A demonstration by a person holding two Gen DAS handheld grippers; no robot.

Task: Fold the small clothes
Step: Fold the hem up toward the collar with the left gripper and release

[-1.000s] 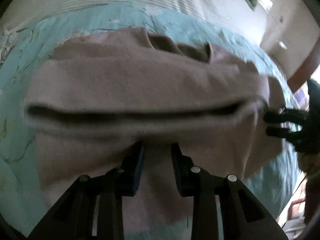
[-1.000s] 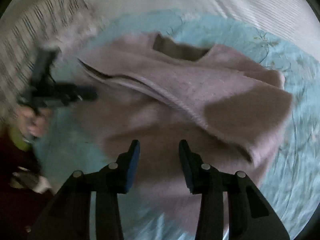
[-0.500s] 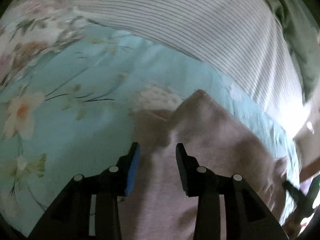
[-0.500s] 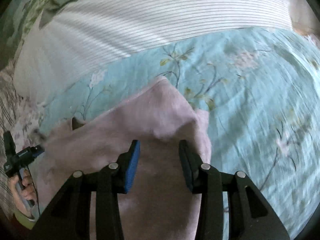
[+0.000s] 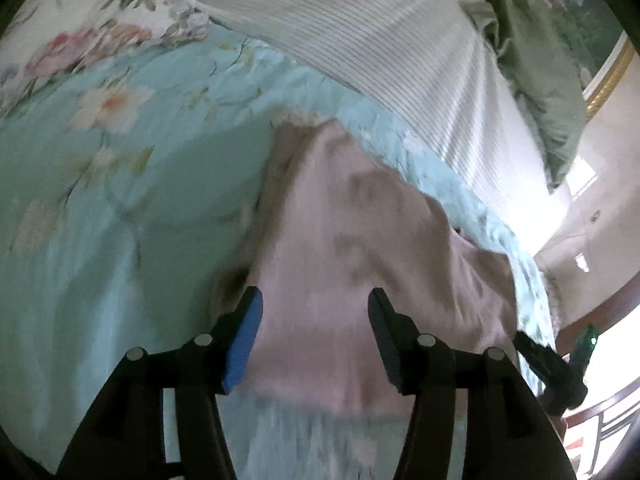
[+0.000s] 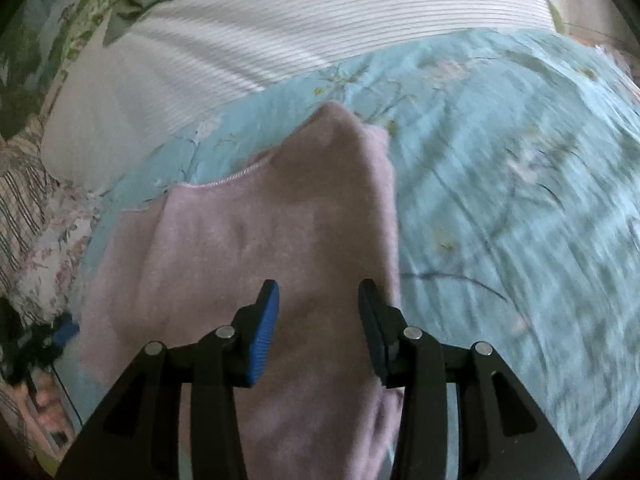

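A bed is seen spread with a smooth turquoise sheet printed with pale blossoms and thin stems; one white ribbed cover is laid across its far side. One pink garment of soft, fuzzy knit is spread flat on the sheet – folded, with a rounded corner at its far end and a narrow ribbed edge. Two tools are counted: the left hand-held gripper is held over the garment, its jaws just opened wider, nothing pinched between them – the right hand-held gripper is likewise parted above the cloth, gripping nothing.
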